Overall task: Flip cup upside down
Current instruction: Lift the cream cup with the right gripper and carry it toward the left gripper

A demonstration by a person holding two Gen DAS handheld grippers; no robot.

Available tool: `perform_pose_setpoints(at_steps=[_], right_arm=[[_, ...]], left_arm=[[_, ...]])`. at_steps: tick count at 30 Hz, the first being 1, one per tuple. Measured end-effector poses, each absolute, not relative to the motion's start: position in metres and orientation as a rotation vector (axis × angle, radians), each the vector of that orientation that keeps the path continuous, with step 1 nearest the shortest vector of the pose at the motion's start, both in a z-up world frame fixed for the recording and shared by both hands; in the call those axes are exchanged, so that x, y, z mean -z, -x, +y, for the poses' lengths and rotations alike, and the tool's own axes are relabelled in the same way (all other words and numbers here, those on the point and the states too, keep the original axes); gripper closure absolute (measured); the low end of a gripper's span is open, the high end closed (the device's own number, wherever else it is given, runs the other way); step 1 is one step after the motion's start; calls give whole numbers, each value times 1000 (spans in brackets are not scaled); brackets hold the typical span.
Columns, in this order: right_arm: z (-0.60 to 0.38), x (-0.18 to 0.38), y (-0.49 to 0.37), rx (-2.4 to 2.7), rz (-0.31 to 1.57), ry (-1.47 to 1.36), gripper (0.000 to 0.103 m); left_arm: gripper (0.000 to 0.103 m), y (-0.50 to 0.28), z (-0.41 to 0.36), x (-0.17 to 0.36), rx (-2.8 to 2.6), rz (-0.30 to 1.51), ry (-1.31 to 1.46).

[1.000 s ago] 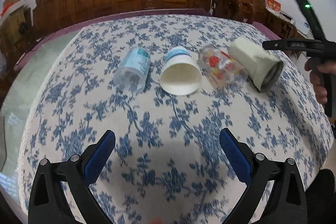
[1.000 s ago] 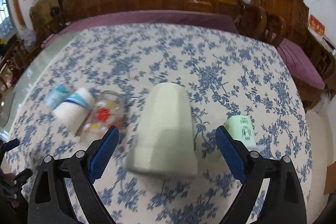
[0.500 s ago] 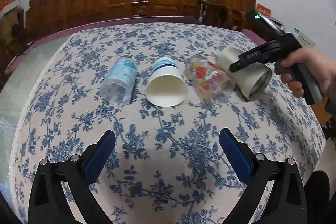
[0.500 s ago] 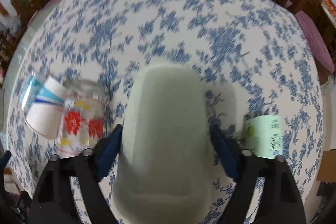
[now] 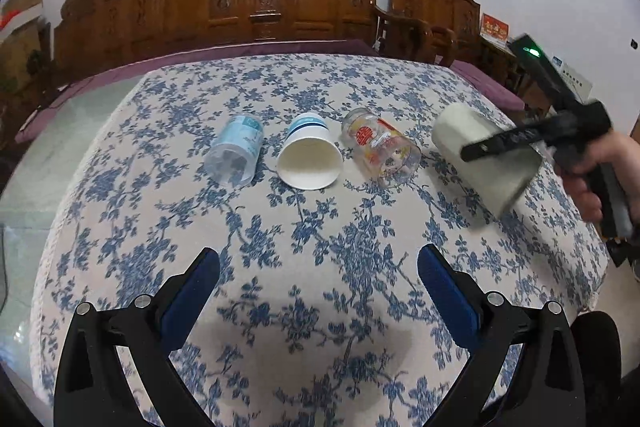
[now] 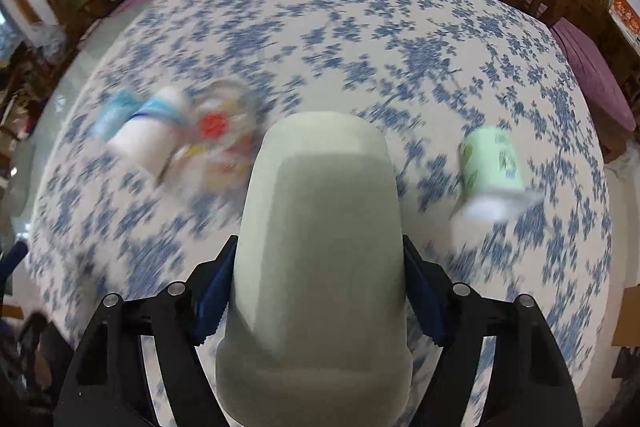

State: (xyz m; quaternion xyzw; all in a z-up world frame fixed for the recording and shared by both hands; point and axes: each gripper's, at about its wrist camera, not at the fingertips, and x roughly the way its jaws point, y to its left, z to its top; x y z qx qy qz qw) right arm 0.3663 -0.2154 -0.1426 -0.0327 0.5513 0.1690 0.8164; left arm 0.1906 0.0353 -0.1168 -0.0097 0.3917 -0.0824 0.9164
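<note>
Nearest: our right gripper (image 6: 318, 291) clamps the pale cup (image 6: 320, 259), lifted and tilted above the bench (image 5: 320, 227) at right. We should roll it mouth-down and lower squarely. Left gripper (image 5: 318, 287): spread, empty. Farther: three cups (image 5: 310, 163) lying sideways.

No wording can be made out for certain: the clear glass jar with red and yellow print (image 5: 380, 151), lying at about one o'clock in the left wrist view, carries a red emblem that looks like a Chinese character, and the small red wall plaque (image 5: 495, 27) beyond it is too small to read.
</note>
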Motion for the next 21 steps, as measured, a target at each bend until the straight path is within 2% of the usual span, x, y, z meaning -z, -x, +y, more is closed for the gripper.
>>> perform_pose_setpoints(at_steps=[11, 21], right_arm=[[-160, 157, -274, -515, 1172, -51, 24], [-118, 181, -263, -515, 1173, -23, 24]], left_arm=[[8, -160, 63, 103, 101, 805, 30], [8, -150, 89, 101, 44, 817, 53]])
